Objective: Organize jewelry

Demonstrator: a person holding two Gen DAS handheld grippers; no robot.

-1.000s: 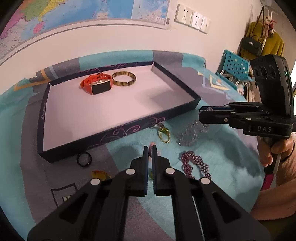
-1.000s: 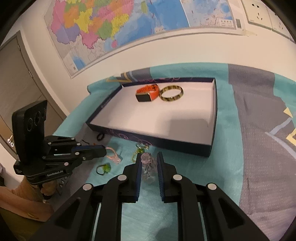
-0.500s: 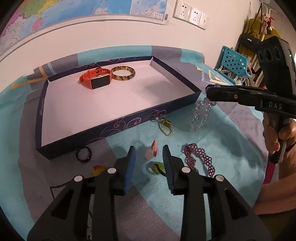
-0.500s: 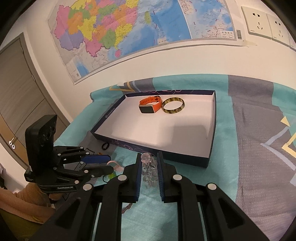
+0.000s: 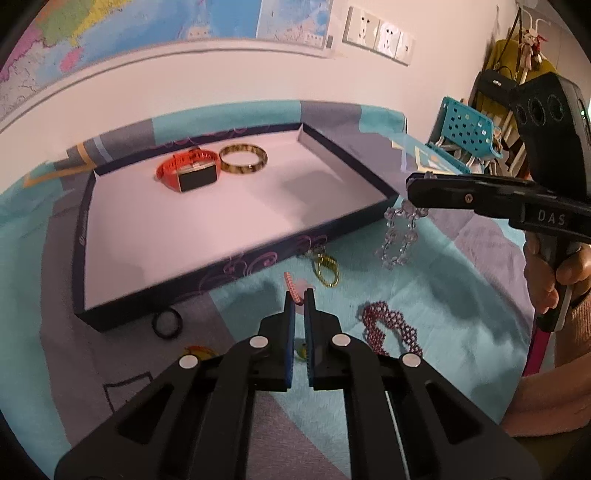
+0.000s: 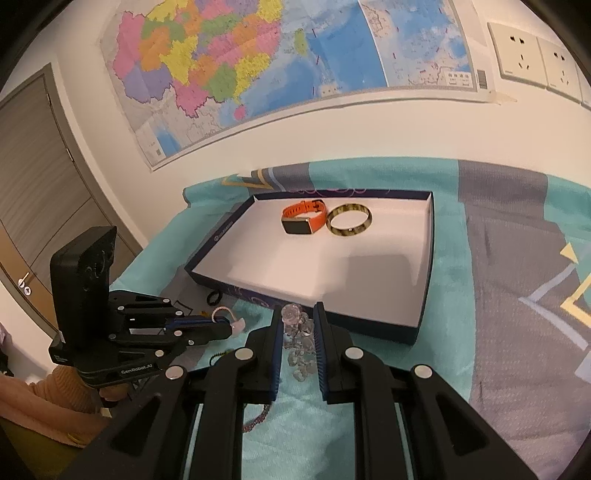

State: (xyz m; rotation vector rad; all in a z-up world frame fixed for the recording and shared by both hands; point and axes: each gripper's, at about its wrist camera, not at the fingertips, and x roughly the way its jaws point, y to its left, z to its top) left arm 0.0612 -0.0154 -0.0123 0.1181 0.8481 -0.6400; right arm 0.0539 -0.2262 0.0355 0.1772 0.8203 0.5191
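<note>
Teal bedspread (image 6: 454,236) w/ tray (image 5: 236,266), jewelry lying around.
L gripper (image 5: 299,299) is pinching pink ring (image 5: 291,286); R gripper (image 6: 298,321) is clamping crystal bracelet (image 5: 400,236); beaded bracelet (image 5: 388,328), black ring (image 5: 167,323) are sitting nearby.

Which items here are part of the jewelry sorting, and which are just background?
Job: tray, orange watch, bangle, clear bead bracelet, pink ring, red bracelet, black ring, green charm.

Background: map, sockets, blue basket, door.
</note>
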